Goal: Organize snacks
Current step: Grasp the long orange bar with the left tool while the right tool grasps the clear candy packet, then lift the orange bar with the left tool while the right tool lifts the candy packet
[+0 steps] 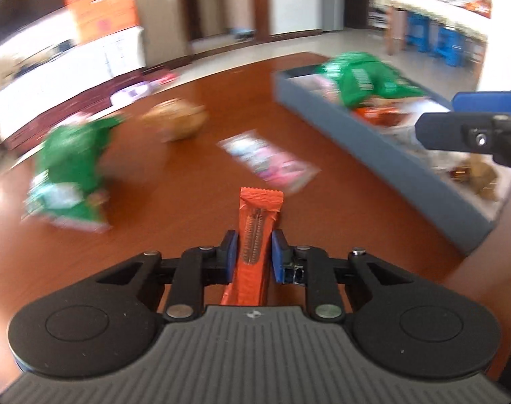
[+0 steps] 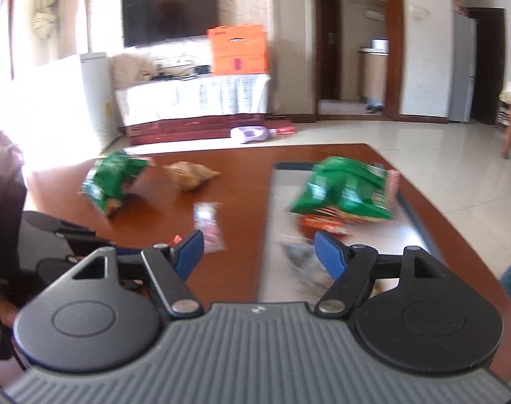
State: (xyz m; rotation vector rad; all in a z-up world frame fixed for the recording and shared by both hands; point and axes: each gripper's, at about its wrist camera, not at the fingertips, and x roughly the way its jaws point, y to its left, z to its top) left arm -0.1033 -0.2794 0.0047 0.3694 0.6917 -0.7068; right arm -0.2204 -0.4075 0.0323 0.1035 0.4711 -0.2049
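Note:
My left gripper [image 1: 253,240] is shut on an orange snack bar [image 1: 257,232] and holds it above the brown table [image 1: 194,202]. A grey-blue tray [image 1: 383,155] at the right holds a green chip bag [image 1: 359,79] and other snacks. My right gripper [image 2: 258,240] is open and empty over the tray's near left wall [image 2: 263,235]; it also shows in the left wrist view [image 1: 457,114]. On the table lie a green bag [image 1: 70,175], a tan packet [image 1: 176,119] and a pink packet [image 1: 268,163].
The tray also holds an orange packet [image 2: 322,224] and clear wrapped snacks [image 2: 302,256]. A TV stand with an orange box [image 2: 238,48] is beyond the table. Tiled floor lies to the right of the table.

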